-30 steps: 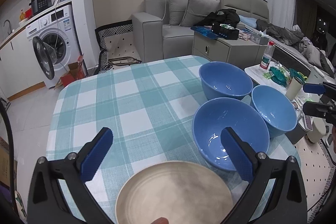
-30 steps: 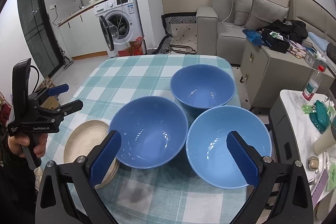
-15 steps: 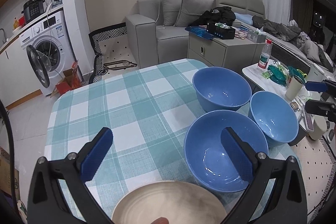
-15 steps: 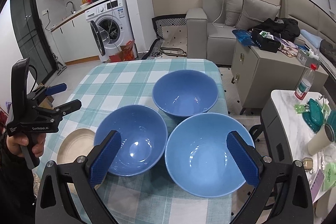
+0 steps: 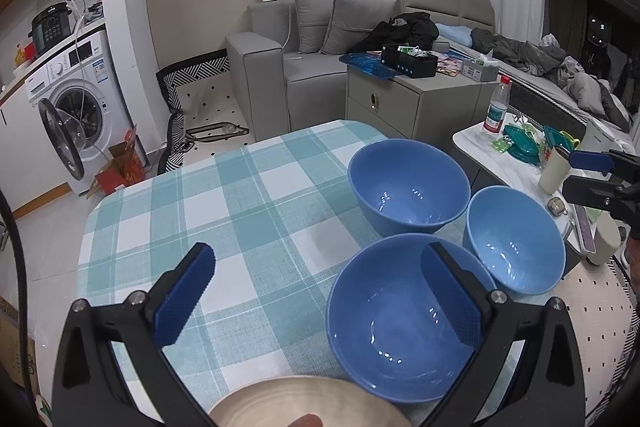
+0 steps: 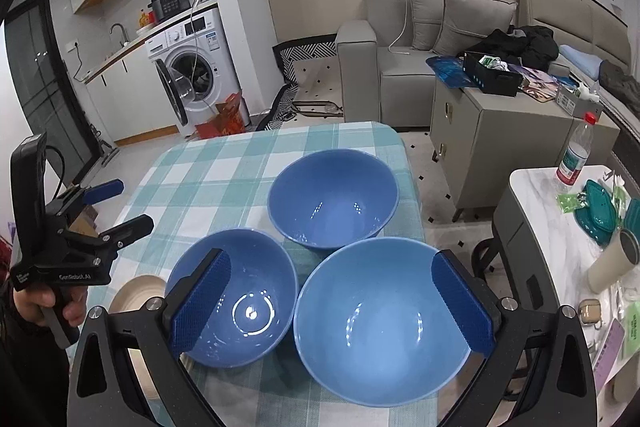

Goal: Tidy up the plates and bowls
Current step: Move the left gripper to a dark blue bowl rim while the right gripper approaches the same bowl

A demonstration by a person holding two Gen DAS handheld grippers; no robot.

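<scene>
Three blue bowls sit close together on the checked tablecloth (image 5: 224,211): a far bowl (image 5: 408,183) (image 6: 332,199), a near-left bowl (image 5: 400,319) (image 6: 236,299) and a lighter right bowl (image 5: 516,239) (image 6: 380,323). A beige plate (image 5: 304,409) (image 6: 136,293) lies at the near edge, left of the bowls. My left gripper (image 5: 320,299) is open and empty above the table, over the plate. My right gripper (image 6: 332,299) is open and empty above the lighter bowl. Each gripper shows in the other's view: the left one (image 6: 116,203), the right one (image 5: 588,173).
A side table (image 6: 560,195) with a water bottle (image 6: 576,147), teal containers and a cup (image 6: 616,259) stands right of the table. A grey sofa (image 5: 280,67), a cabinet (image 5: 408,95) and a washing machine (image 5: 76,99) lie beyond.
Both grippers have drawn back and risen a little. The bowls and plate sit lower in both views. Nothing on the table has moved.
</scene>
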